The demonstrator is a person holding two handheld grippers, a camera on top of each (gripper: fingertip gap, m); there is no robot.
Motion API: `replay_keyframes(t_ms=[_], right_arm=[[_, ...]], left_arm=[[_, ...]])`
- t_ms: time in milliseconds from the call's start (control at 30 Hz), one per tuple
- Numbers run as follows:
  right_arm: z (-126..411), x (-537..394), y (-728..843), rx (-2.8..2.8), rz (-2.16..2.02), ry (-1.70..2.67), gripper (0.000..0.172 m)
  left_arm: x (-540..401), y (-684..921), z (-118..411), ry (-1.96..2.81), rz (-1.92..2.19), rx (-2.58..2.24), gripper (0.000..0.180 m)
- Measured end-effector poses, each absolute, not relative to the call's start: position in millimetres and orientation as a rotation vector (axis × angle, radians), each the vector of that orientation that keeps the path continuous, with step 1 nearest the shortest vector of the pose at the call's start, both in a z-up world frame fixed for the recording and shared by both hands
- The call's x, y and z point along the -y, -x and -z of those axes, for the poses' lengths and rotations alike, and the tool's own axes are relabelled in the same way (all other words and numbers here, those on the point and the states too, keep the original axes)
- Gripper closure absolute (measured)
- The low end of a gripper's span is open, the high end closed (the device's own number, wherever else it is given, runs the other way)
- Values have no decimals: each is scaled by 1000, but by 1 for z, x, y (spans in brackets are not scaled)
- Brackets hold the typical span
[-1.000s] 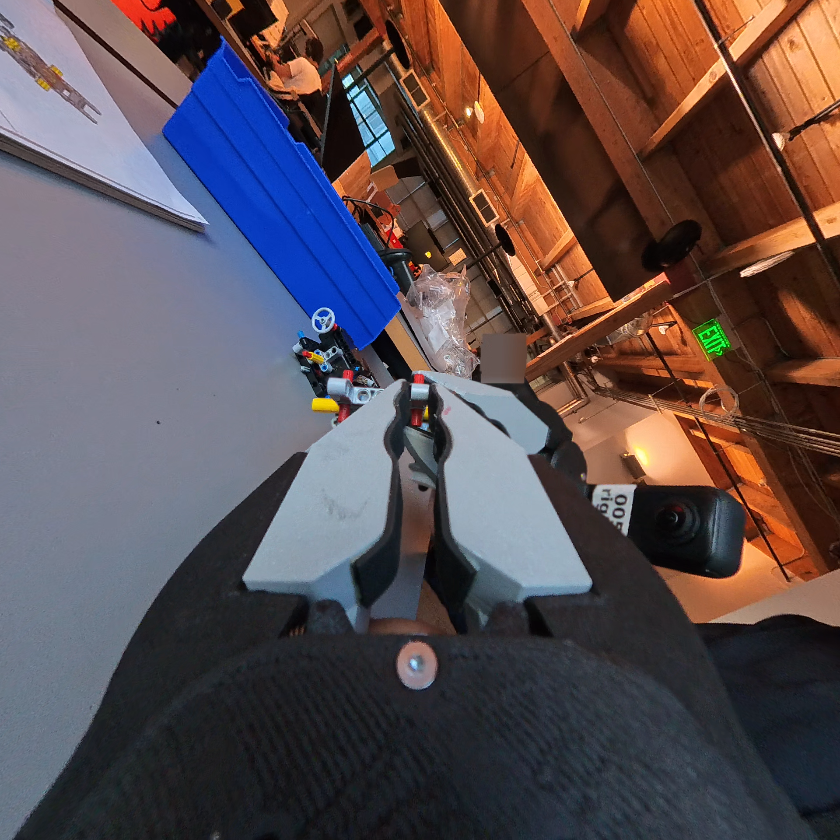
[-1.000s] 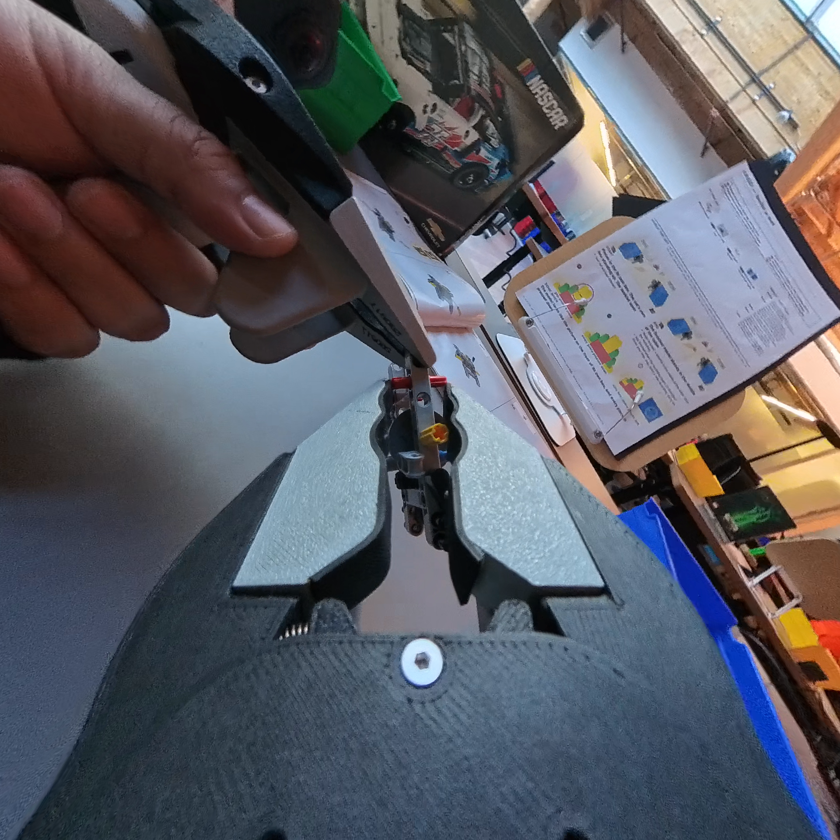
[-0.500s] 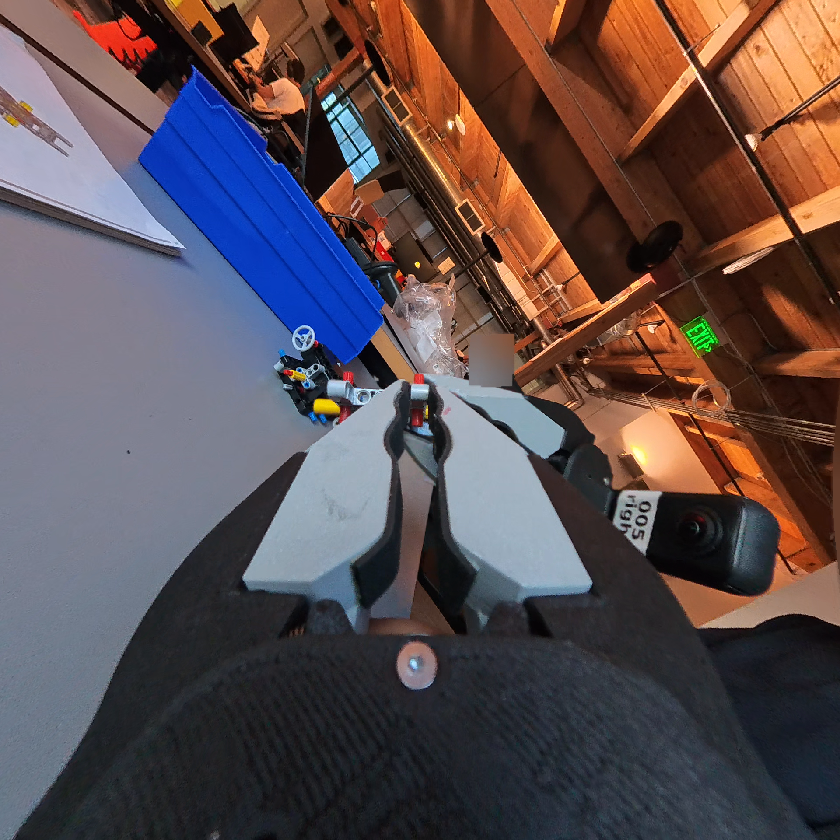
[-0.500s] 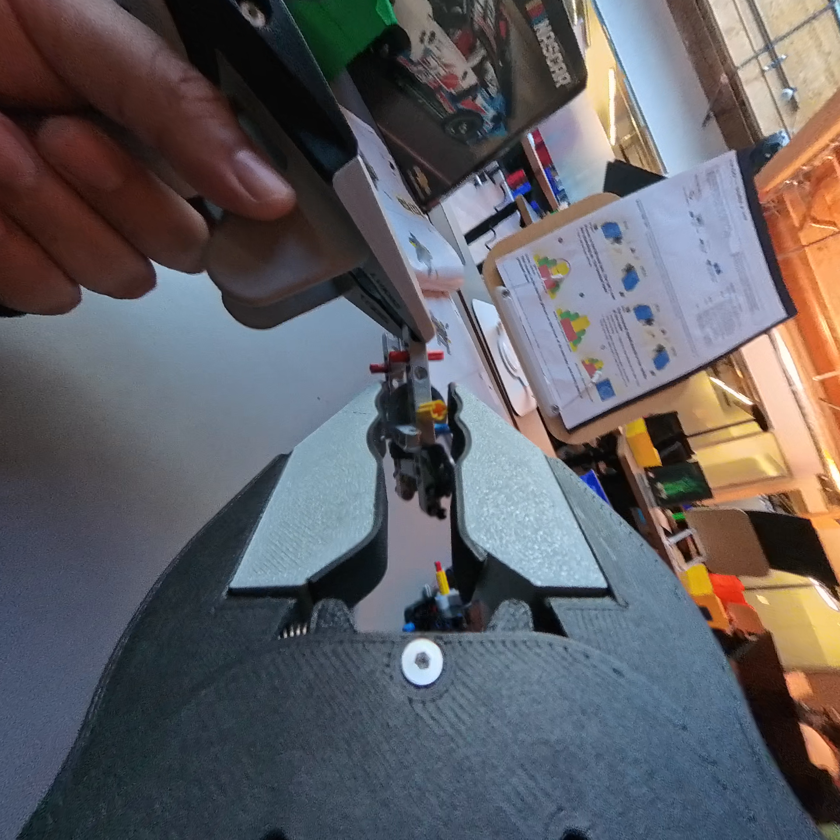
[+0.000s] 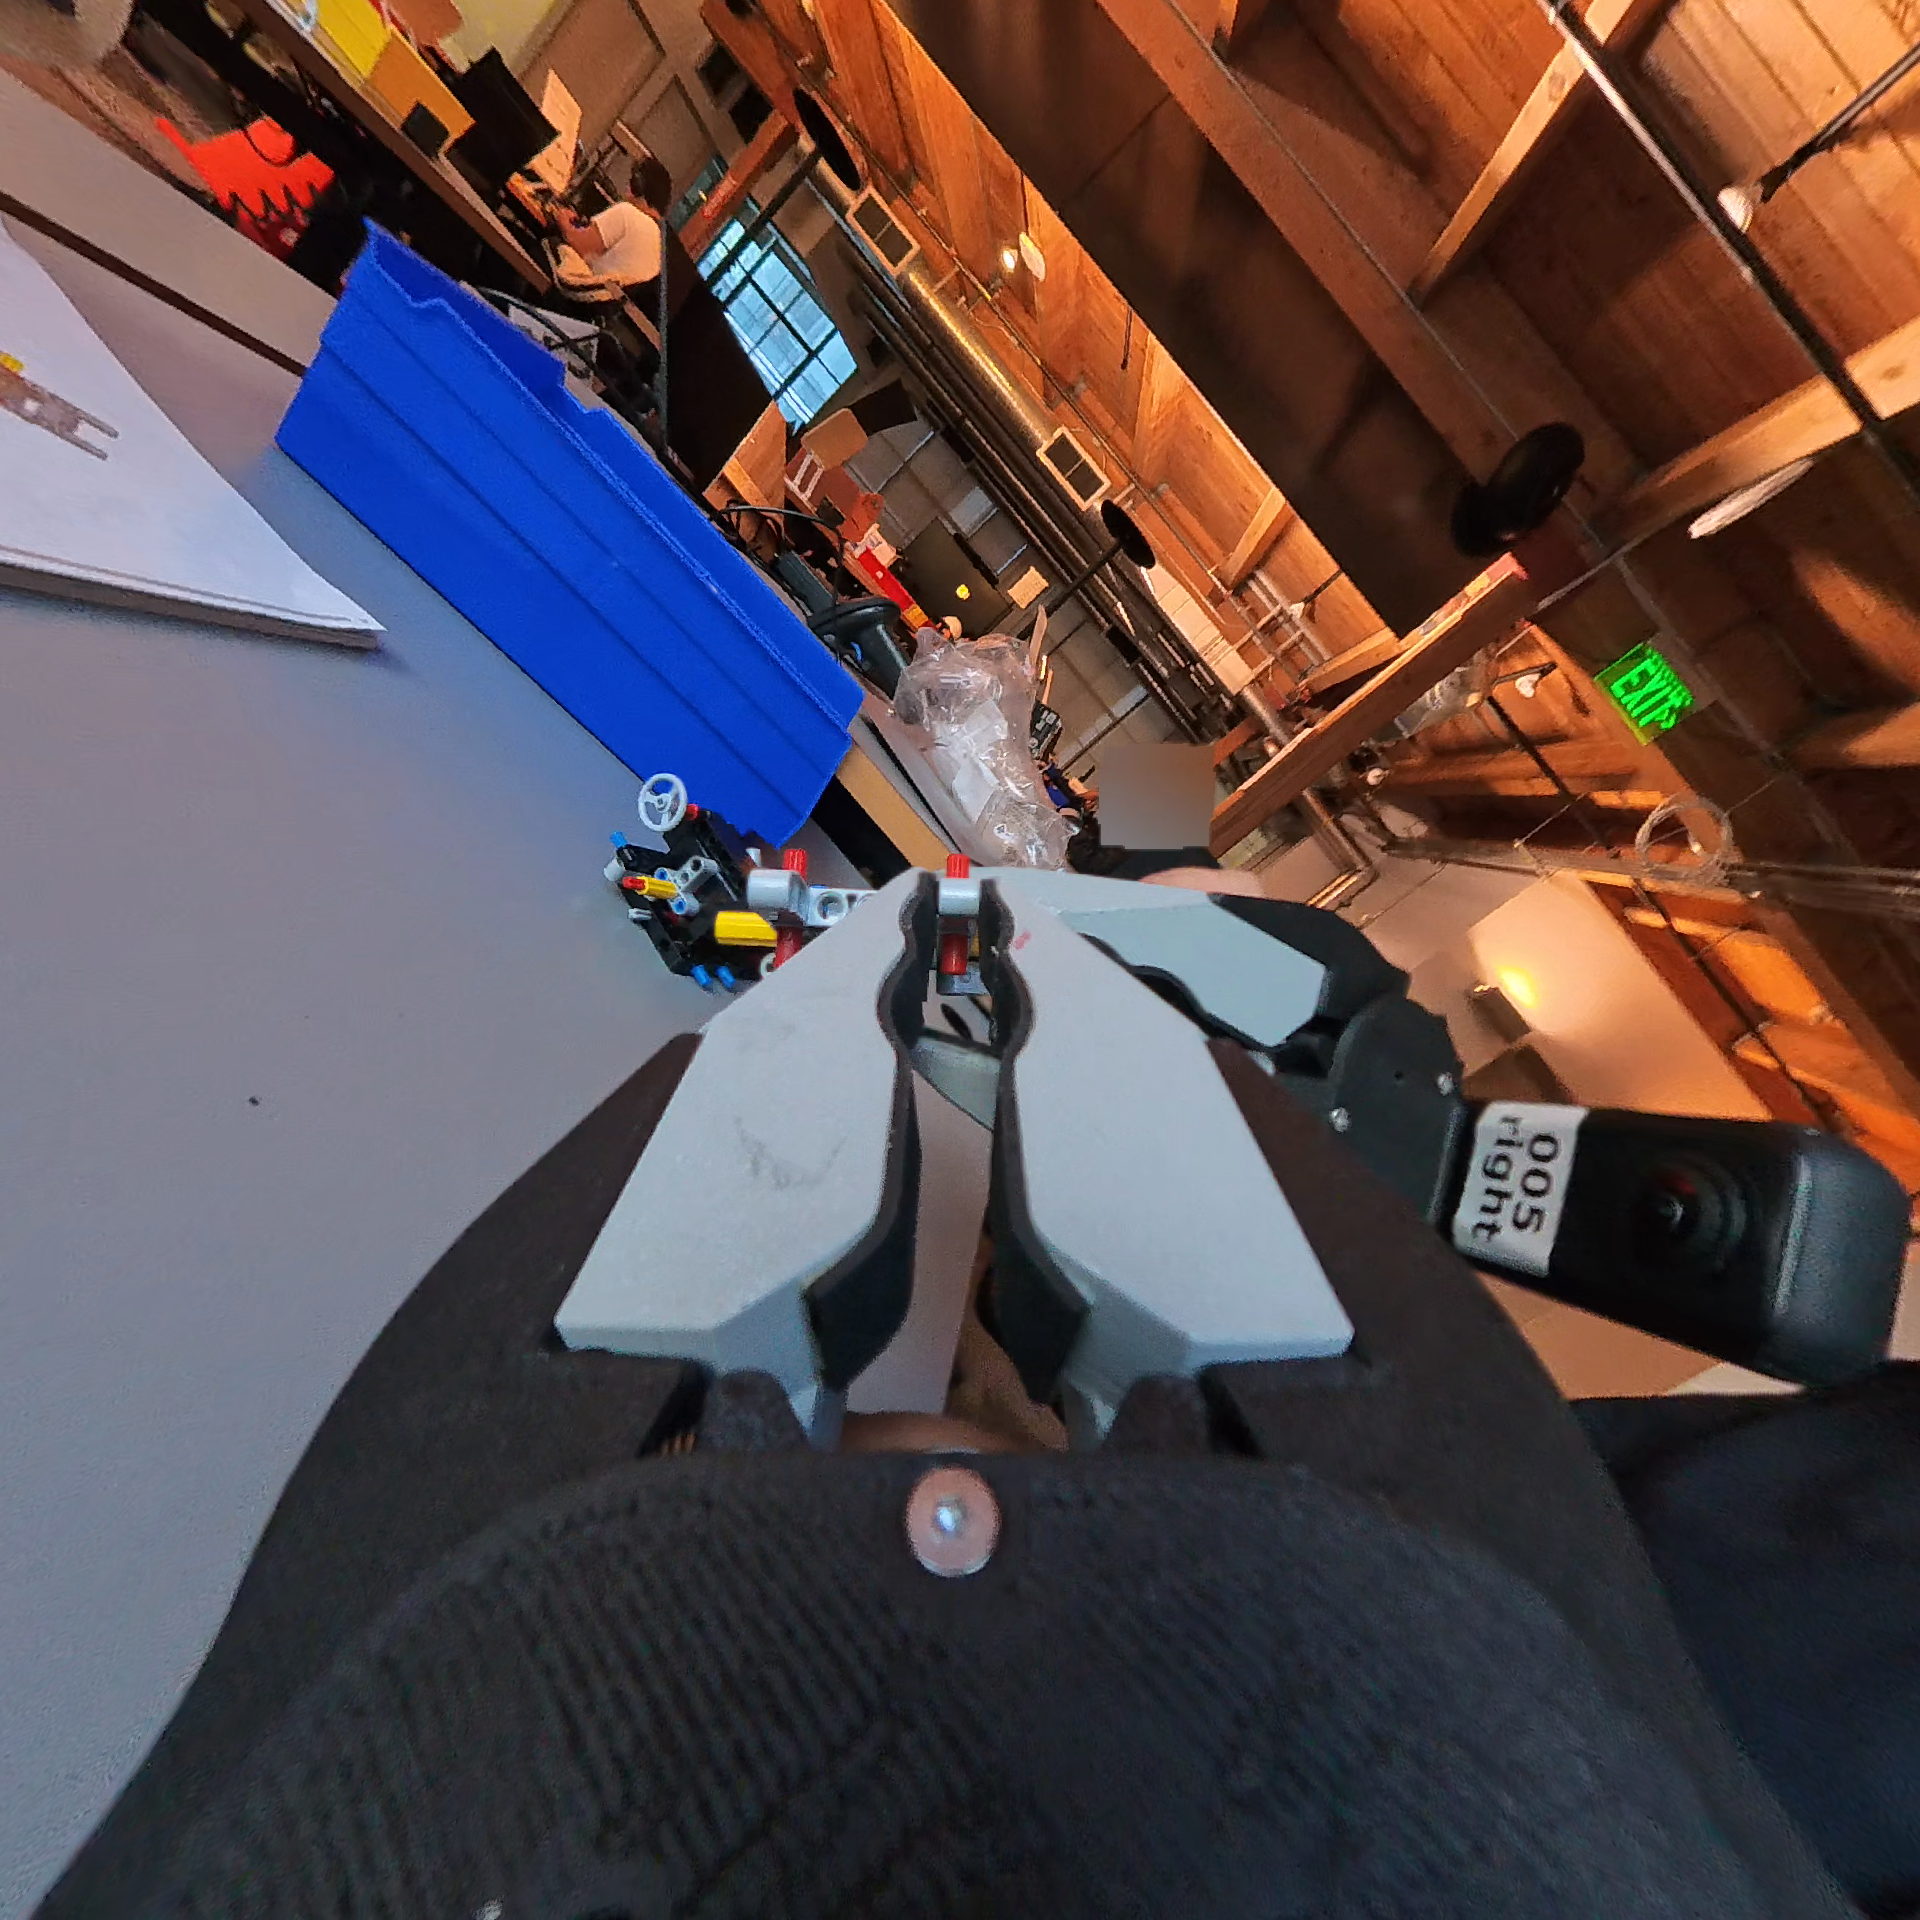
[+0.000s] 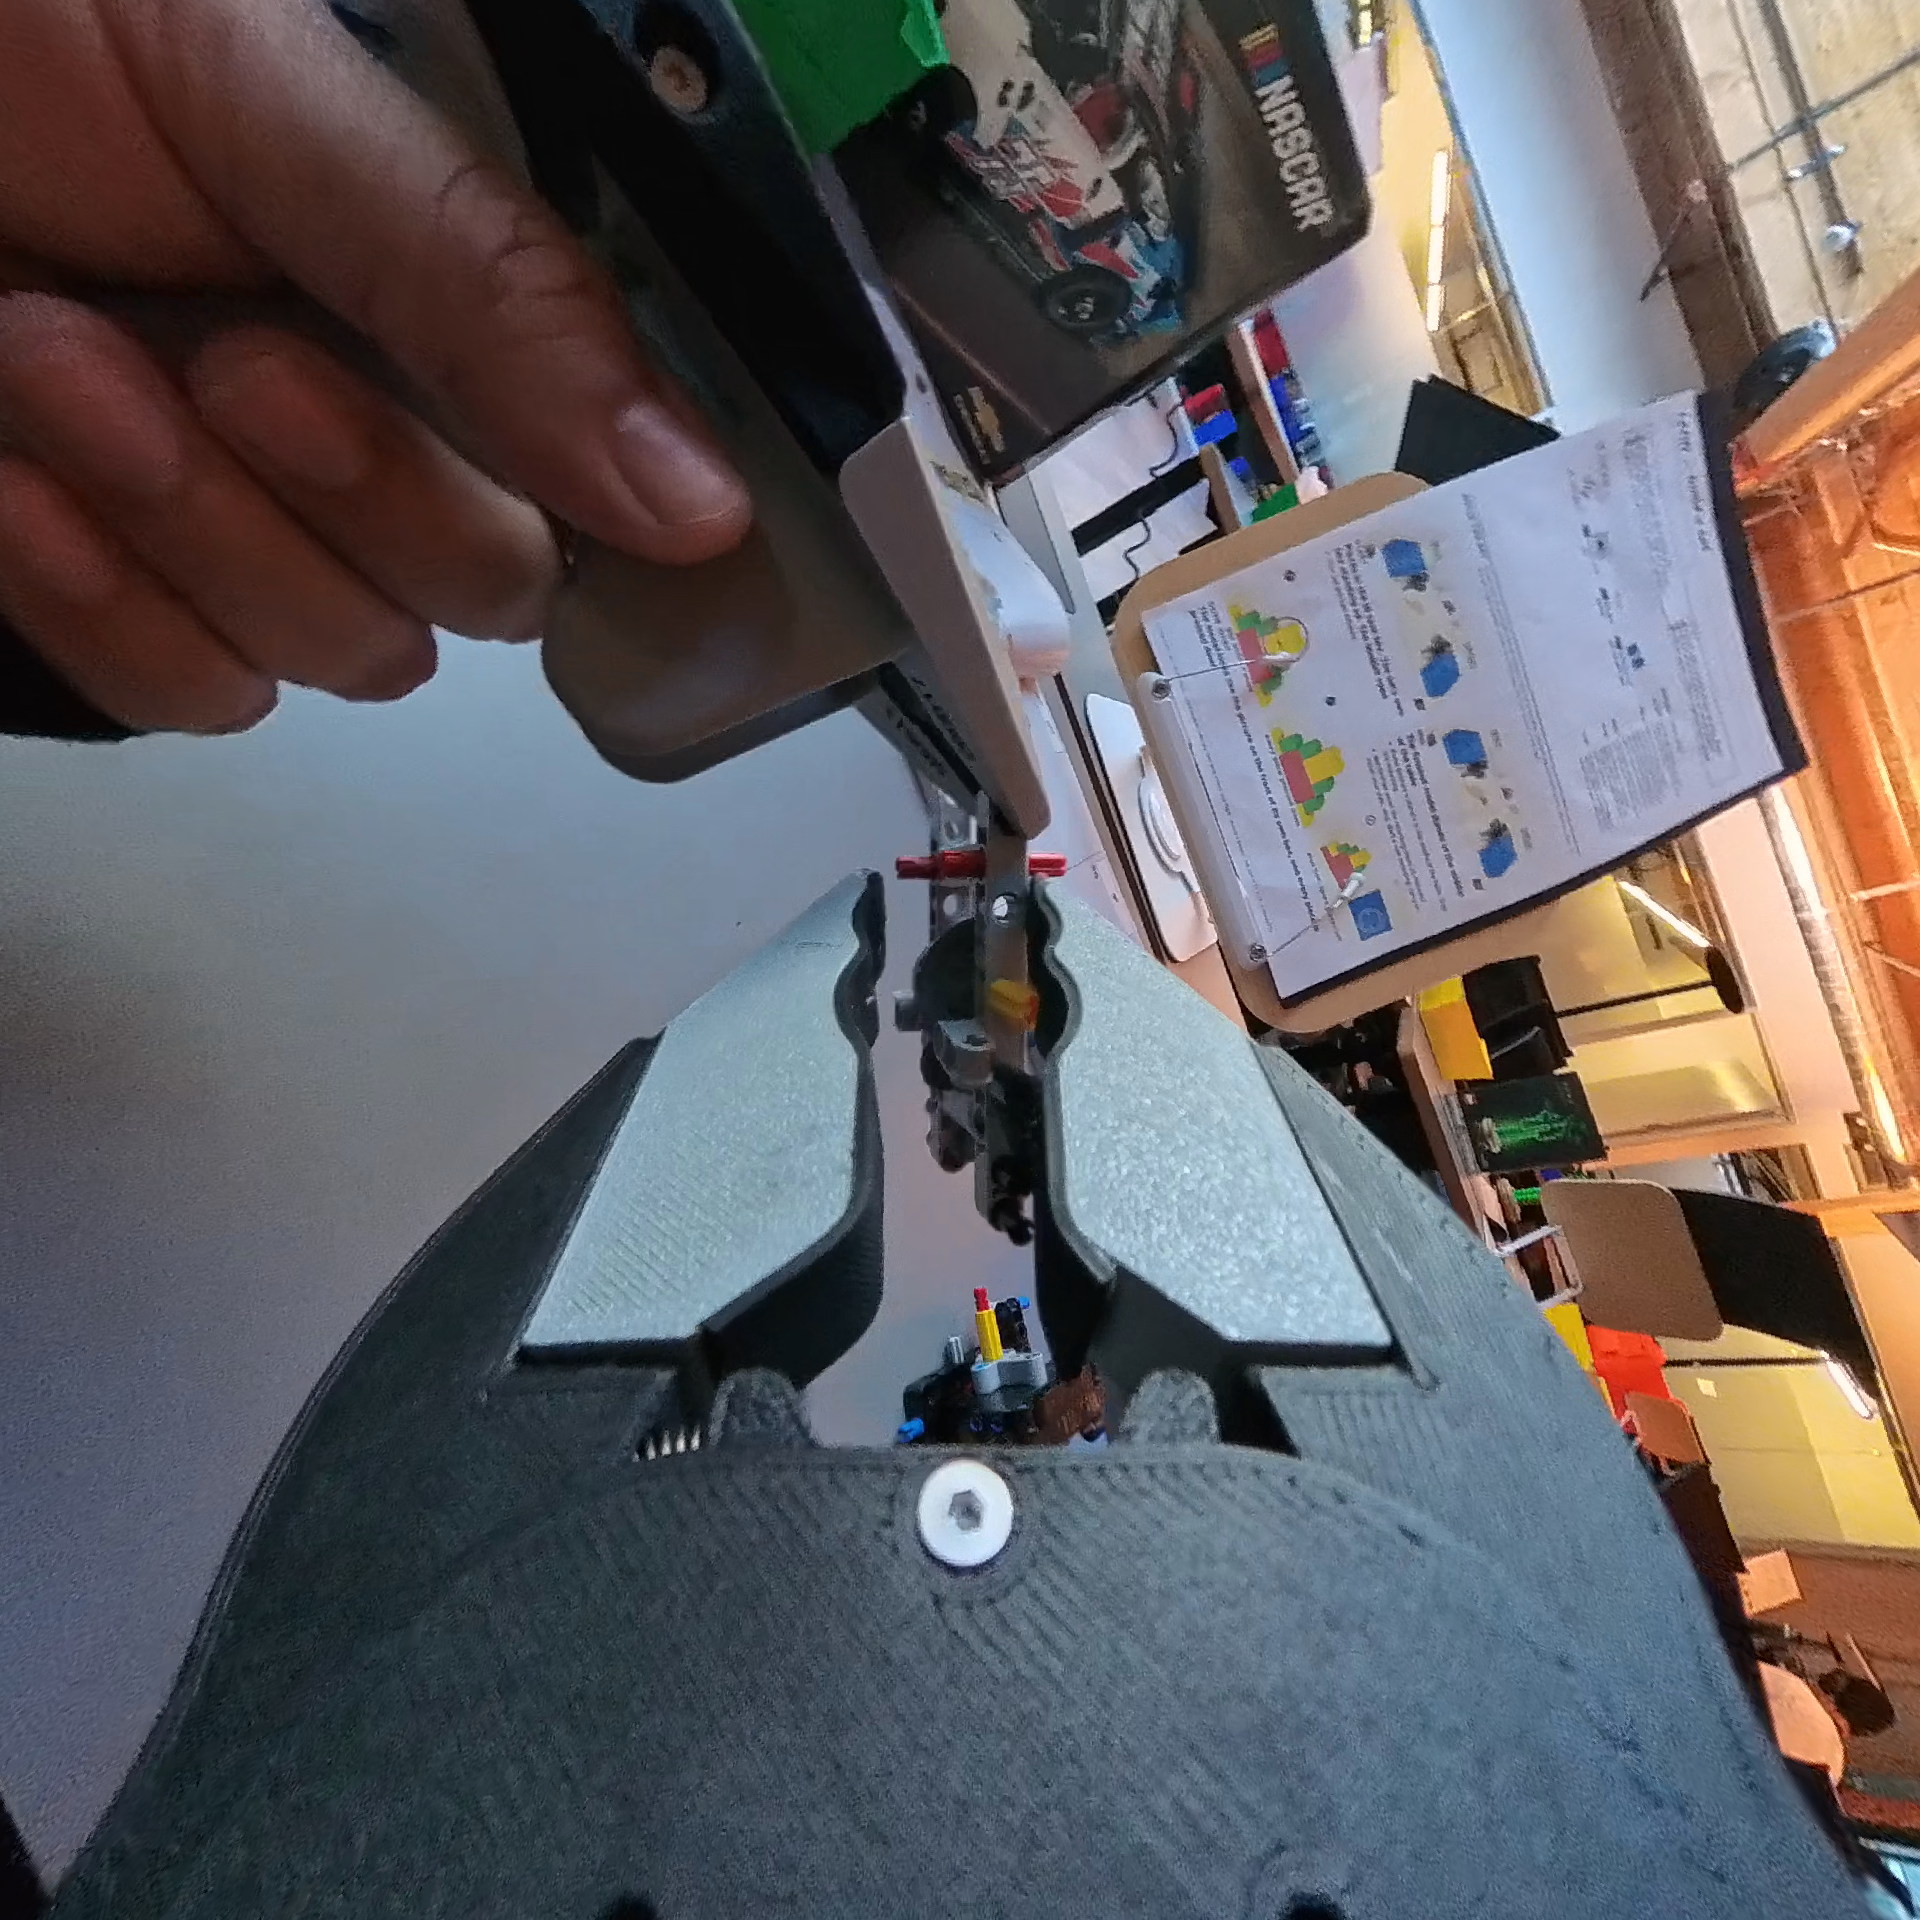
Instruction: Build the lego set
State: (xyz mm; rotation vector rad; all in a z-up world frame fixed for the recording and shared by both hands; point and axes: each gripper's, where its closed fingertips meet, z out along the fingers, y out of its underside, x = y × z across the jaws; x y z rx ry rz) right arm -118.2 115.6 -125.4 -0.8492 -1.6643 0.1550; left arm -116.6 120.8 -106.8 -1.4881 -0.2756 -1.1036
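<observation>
Left gripper (image 5: pixel 954 899) clamped on a grey-and-red toy-brick assembly (image 5: pixel 952 948). Right gripper (image 6: pixel 956 899) stands parted, with the assembly touching one pad only. Second brick assembly (image 5: pixel 691 894) lies at ten o'clock.

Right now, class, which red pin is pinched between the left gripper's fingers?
The red pin through the small grey connector at the fingertips; the other red pin stands in the table assembly.

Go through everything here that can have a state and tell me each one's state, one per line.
Left gripper: shut on a small grey-and-red brick assembly.
Right gripper: open; one pad touches the assembly, a gap on the other side.
Black brick model: resting on the grey table.
Blue plastic bin: upright on the table.
</observation>
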Motion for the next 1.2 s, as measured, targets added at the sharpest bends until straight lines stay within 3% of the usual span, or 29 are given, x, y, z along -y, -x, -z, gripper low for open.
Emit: replay_keyframes(t_ms=[100, 300, 400, 700, 833, 900, 933, 1200], right_arm=[[119, -116, 118, 1590, -162, 860, 158], [117, -114, 120, 1557, -235, 887, 152], [111, -110, 120, 1538, -283, 860, 168], [108, -107, 114, 1529, -233, 743, 158], [121, -117, 113, 1605, -225, 858, 140], [122, -114, 113, 1648, -228, 849, 159], [121, -112, 112, 1654, -222, 831, 160], [122, -111, 114, 1646, -207, 849, 152]], left_arm=[[-120, 117, 107, 1472, 1119, 298, 175], [-120, 119, 105, 1435, 1139, 338, 176], [-120, 117, 109, 1442, 1159, 344, 176], [-121, 120, 108, 1448, 1163, 353, 175], [-121, 115, 112, 1475, 1154, 339, 175], [-121, 114, 113, 1482, 1150, 331, 175], [-121, 113, 112, 1482, 1149, 330, 175], [-121, 114, 110, 1478, 1142, 342, 175]])
